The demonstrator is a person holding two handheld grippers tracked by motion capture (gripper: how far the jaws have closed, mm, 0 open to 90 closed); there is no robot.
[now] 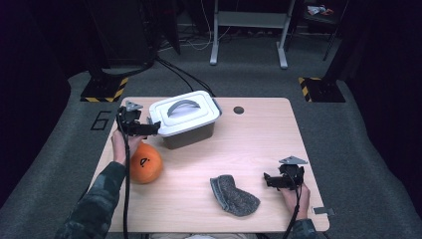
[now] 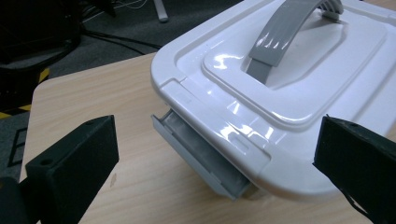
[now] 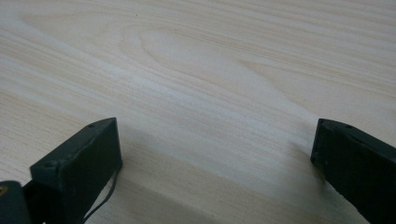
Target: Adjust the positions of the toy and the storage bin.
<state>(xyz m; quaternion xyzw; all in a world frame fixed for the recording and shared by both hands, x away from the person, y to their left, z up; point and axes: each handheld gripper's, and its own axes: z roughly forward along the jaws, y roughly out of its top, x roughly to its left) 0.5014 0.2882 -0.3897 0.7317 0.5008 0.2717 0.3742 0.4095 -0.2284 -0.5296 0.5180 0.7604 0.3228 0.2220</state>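
The left tool (image 1: 149, 128) hangs at the near-left corner of the white plastic storage box with the grey arched handle (image 1: 185, 115), which sits on the far left part of the pale wooden tabletop (image 1: 249, 149). Its jaws stand wide apart with nothing between them. In the left gripper view they frame the corner of the white lid (image 2: 280, 93) and the grey side latch (image 2: 201, 156) below the rim; the latch looks swung out from the wall, though I can't be sure it is fully released. The lid is on the box.

The right tool (image 1: 271, 180) rests low at the near right, jaws also spread and empty over bare wood. A grey knitted cloth (image 1: 233, 194) lies just left of it, and an orange ball with a black mark (image 1: 144, 163) sits near the left forearm, just near of the box.

I'd judge the work at an early stage: the box is closed, and opening it and loading anything remain to be done.
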